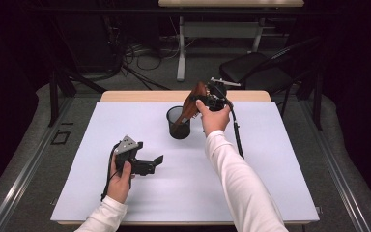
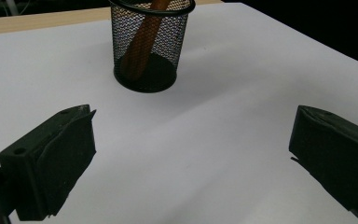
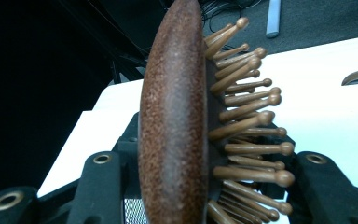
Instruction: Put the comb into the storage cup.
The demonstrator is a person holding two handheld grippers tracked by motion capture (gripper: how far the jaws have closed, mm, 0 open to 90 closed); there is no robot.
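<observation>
A brown wooden hairbrush (image 1: 192,104) leans with its handle down inside a black mesh cup (image 1: 178,123) at the middle back of the table. My right gripper (image 1: 206,100) is shut on the brush's head, above and to the right of the cup. In the right gripper view the brush (image 3: 175,121) stands on edge between the jaws of that gripper (image 3: 205,186), its wooden pins pointing right. My left gripper (image 1: 155,163) hovers low over the table's left front, open and holding nothing. The left gripper view has the cup (image 2: 165,39) and the brush handle (image 2: 142,44) ahead of that open gripper (image 2: 191,123).
A white sheet (image 1: 270,183) covers the table, and a wooden edge (image 1: 140,95) shows at the back. Behind the table stand a black chair (image 1: 256,72) and another table's leg (image 1: 181,53), with cables on the floor.
</observation>
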